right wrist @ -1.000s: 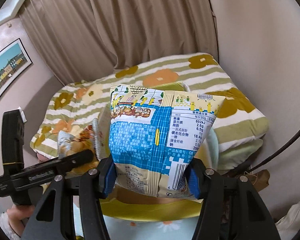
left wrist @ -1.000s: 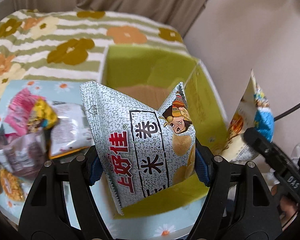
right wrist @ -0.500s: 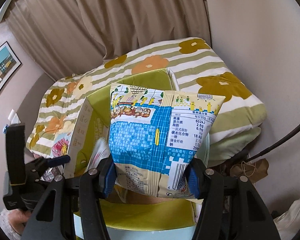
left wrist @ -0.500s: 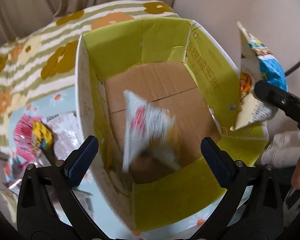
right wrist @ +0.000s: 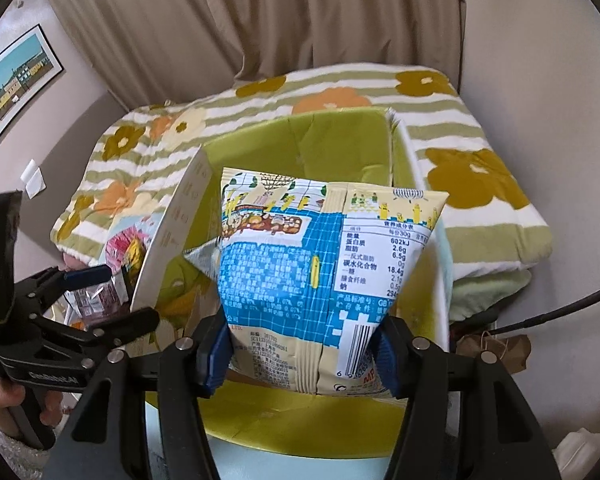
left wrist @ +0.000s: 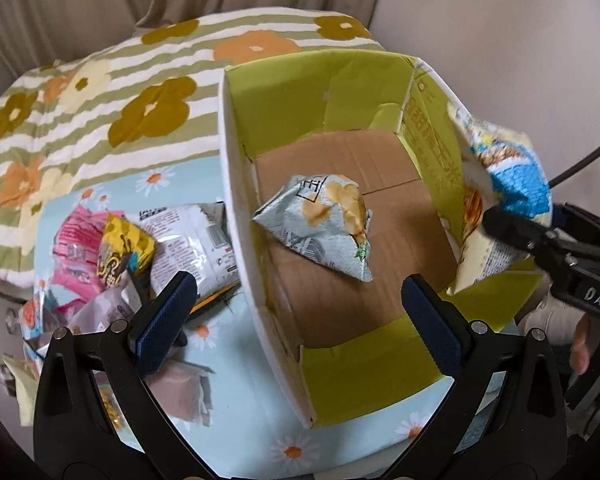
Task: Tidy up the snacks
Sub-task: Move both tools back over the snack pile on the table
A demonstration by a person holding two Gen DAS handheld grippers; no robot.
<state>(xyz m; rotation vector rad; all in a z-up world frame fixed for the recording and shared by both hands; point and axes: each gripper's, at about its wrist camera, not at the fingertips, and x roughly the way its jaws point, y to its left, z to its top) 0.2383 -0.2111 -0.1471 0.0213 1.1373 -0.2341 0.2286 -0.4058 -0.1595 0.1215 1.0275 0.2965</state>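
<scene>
Inside green-lined cardboard box (left wrist: 384,364), on brown floor: crumpled grey-speckled snack bag (left wrist: 320,224). Left hand-held gripper (left wrist: 296,312) spread wide, empty, above box. At 3 o'clock, right hand-held gripper (right wrist: 302,354) jaws opening, pads touching blue-and-cream snack packet (right wrist: 324,280) over box rim.

Our left gripper (left wrist: 300,314) points steeply down with jaws wide apart and nothing between them. Our right gripper (right wrist: 302,354) is opening, pads beside a packet.
</scene>
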